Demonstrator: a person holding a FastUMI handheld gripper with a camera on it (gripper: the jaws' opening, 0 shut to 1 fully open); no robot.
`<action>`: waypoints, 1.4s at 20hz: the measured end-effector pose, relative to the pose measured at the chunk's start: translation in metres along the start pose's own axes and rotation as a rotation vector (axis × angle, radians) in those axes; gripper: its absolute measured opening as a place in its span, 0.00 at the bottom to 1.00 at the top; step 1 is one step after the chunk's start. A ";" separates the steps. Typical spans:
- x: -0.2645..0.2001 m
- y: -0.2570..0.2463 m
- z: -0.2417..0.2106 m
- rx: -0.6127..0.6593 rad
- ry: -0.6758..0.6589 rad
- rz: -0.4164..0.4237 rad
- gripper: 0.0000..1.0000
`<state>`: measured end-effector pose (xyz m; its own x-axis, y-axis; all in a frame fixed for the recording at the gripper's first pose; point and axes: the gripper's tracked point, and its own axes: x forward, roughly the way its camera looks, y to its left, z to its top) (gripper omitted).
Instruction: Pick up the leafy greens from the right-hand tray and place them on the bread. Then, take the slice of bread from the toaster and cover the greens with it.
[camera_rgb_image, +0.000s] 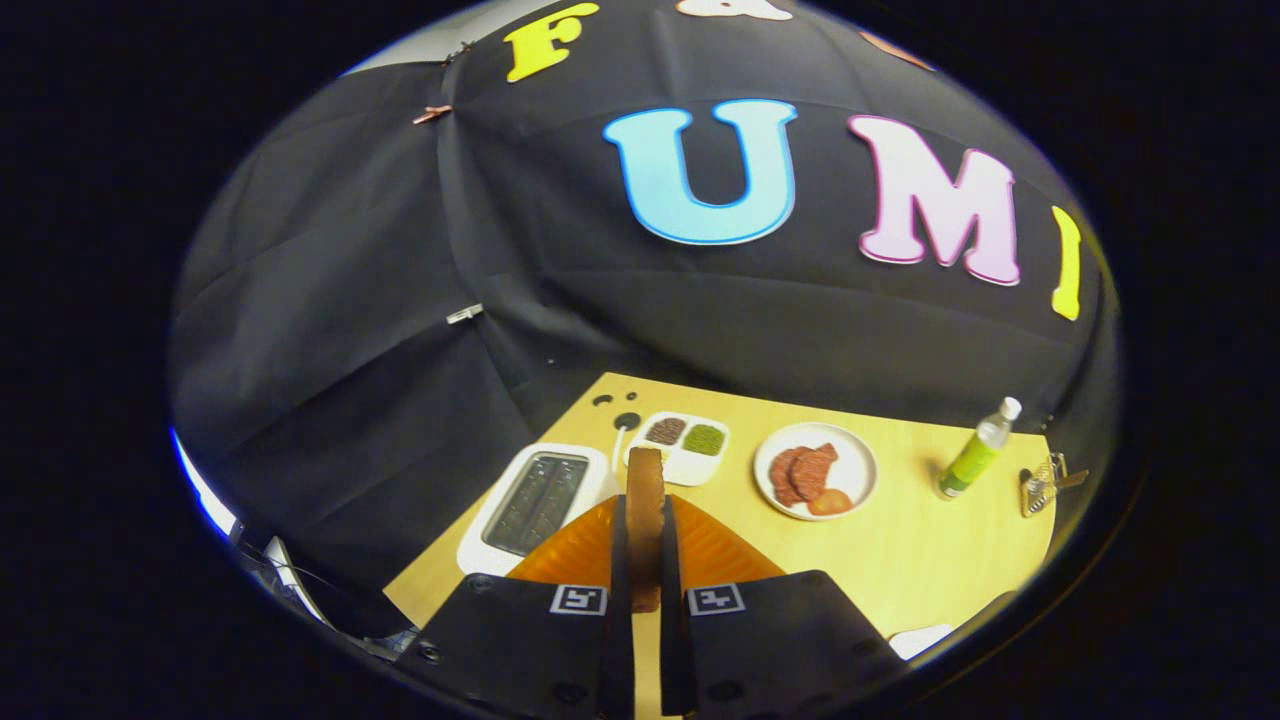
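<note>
Bread (645, 510): a toasted slice held upright, edge-on, between the two fingers of the gripper (645, 545), raised above the table.
Gripper: fingers closed narrow, both pressing on the slice's flat sides; the slice stands up past the fingertips.
Toaster (535, 505): white, slots dark, just ahead of the fingers on the left side, resting on the wooden table (930, 560).
Tray (680, 445): white, two compartments, beyond the slice's top; the left one holds something dark brown, the right one holds greens (704, 439).
Plate (815, 470): white, round, right of the tray, carrying reddish-brown slices and an orange-red piece.
Bottle (978, 448): clear with a green label and white cap, standing well right of the plate.
Clip (1045, 483): a small metal object at the table's far right edge, just beside the bottle.
</note>
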<state>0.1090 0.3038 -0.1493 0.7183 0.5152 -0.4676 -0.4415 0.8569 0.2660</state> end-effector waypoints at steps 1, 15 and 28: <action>-0.007 -0.015 -0.007 0.016 0.004 -0.023 0.14; -0.031 -0.093 -0.122 0.247 0.058 -0.183 0.15; 0.009 -0.112 -0.189 0.413 0.103 -0.226 0.15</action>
<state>0.0630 0.2098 -0.3426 0.7052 0.3292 -0.6279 -0.0150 0.8924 0.4510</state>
